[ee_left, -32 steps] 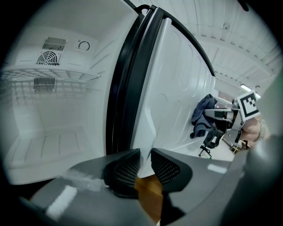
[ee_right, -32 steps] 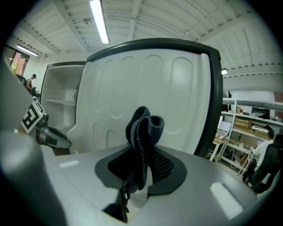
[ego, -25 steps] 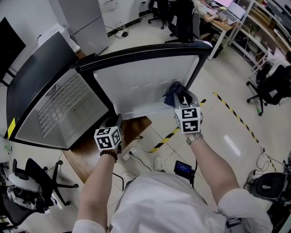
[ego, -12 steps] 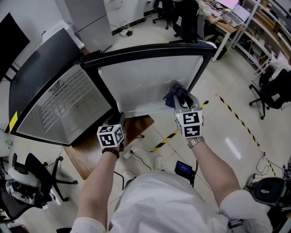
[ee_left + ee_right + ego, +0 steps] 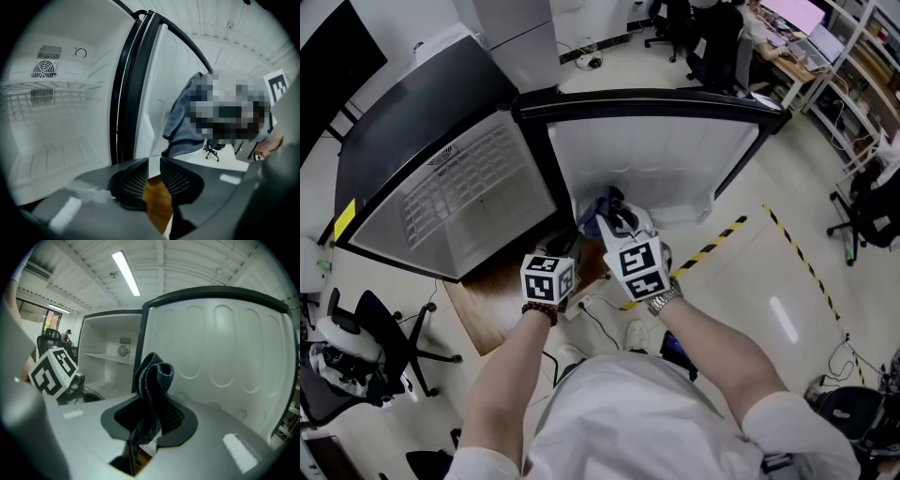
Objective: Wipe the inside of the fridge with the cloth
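right gripper point(image 5: 152, 416) jaws clamped on dark blue cloth point(image 5: 157, 373) by open fridge door point(image 5: 225, 357); left gripper point(image 5: 154, 165) jaws barely apart, holding nothing

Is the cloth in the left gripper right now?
No, the left gripper has its fingers apart with nothing between them; the cloth is clamped in the right gripper.

Cloth point(image 5: 151, 380) looks blue-grey; fridge point(image 5: 656, 155) white, black-rimmed.
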The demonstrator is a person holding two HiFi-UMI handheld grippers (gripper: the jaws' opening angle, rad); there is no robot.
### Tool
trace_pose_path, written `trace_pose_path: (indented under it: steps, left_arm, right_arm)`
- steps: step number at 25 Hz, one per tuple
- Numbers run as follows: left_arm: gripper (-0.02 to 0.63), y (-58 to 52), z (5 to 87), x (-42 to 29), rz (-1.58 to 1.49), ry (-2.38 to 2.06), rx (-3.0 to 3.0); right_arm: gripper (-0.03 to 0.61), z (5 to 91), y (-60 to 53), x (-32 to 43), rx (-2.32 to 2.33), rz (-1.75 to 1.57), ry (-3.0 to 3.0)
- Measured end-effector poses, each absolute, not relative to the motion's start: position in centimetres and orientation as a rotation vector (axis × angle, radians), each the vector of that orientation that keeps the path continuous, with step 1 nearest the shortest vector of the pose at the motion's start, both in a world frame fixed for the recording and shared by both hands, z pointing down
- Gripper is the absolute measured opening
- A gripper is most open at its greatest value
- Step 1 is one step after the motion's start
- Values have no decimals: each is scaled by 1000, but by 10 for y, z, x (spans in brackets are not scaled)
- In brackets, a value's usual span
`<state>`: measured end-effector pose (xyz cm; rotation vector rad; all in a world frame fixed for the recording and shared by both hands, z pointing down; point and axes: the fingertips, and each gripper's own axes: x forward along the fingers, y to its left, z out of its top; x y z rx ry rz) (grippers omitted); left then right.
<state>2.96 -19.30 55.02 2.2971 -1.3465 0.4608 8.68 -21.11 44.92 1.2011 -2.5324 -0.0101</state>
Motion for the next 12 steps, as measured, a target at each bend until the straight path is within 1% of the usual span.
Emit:
trace_pose_path:
  steps: [6,12]
  left_arm:
    - [81,-178,553,2,464,-1354,2283]
    - [81,-169,557,-13,467,-1358,2268]
  right_arm:
    - [84,459,-215,35,1113,5,-2564]
    - [84,475,-223,20,1099,30,-2545]
